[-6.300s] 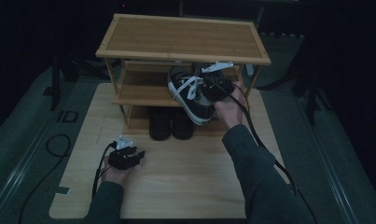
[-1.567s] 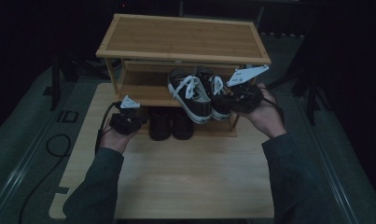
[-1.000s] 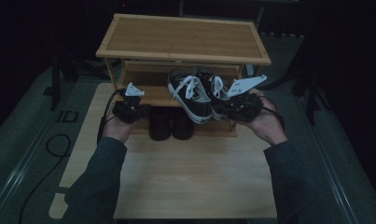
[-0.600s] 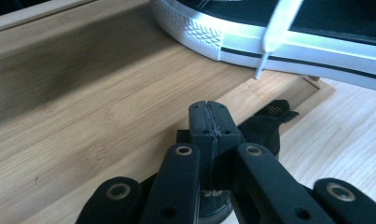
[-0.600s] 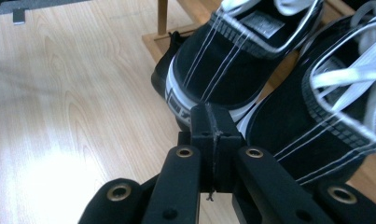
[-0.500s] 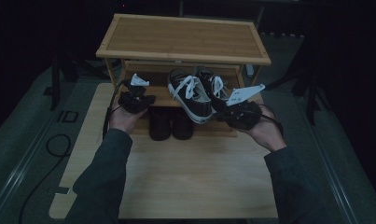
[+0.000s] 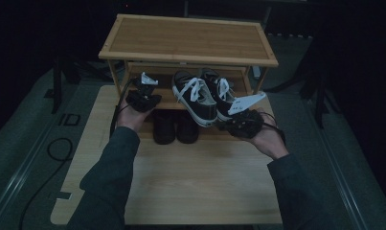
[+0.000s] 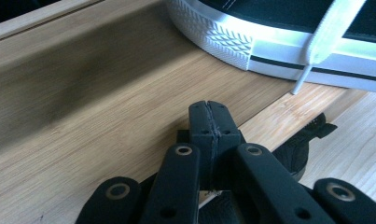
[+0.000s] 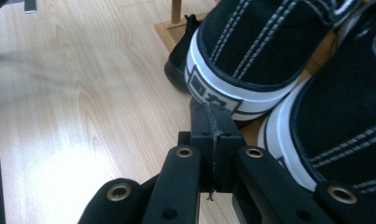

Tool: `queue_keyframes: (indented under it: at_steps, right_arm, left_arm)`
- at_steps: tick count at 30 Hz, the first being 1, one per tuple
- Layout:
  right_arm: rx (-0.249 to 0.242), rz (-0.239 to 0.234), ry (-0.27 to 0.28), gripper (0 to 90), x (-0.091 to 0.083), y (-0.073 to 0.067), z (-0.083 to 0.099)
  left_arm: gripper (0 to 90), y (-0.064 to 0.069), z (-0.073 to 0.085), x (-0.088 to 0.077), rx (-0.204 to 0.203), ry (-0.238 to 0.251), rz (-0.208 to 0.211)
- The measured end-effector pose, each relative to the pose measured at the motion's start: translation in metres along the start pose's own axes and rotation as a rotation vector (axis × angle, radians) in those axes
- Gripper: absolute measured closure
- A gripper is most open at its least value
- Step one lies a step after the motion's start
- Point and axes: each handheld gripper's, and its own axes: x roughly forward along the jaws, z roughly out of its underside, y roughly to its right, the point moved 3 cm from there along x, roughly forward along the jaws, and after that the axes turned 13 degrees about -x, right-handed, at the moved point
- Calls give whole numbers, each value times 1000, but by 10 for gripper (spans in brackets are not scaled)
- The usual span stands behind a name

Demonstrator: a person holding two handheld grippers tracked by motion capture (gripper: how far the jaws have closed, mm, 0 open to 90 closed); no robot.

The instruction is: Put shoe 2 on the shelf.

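A wooden shoe rack (image 7: pixel 190 40) stands at the far side of a wooden board. Two black-and-white sneakers (image 7: pixel 196 98) lie on its middle shelf (image 8: pixel 106 116), heels sticking out toward me. My left gripper (image 7: pixel 150 98) hovers over the shelf's left part, jaws shut (image 8: pixel 209 122) and empty, a sneaker toe (image 8: pixel 232 39) just ahead. My right gripper (image 7: pixel 232 124) sits low in front of the sneaker heels (image 9: pixel 237 74), jaws shut (image 9: pixel 212 126) on nothing, the tips close to a heel.
A pair of plain black shoes (image 7: pixel 174 127) stands on the rack's bottom level under the sneakers. The light wooden board (image 7: pixel 200 182) spreads out in front of the rack. A cable (image 7: pixel 56 148) lies on the dark floor at the left.
My left hand has moved up and right to the middle shelf. My right hand has sunk and come in before the sneaker heels. Both jaws stay shut.
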Motion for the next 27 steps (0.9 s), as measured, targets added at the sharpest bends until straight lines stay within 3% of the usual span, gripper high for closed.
queue_keyframes:
  at_steps: [5,20,27]
  right_arm:
    - [-2,7,-13,900,5,1,-1]
    - [-8,-3,-2,900,9,0,-6]
    - [-53,-27,27,900,19,-8,-21]
  left_arm:
    - [900,-2,-1,3,2,-13,-10]
    - [900,-2,2,4,-2,12,-18]
    - [900,-3,3,5,-18,22,-3]
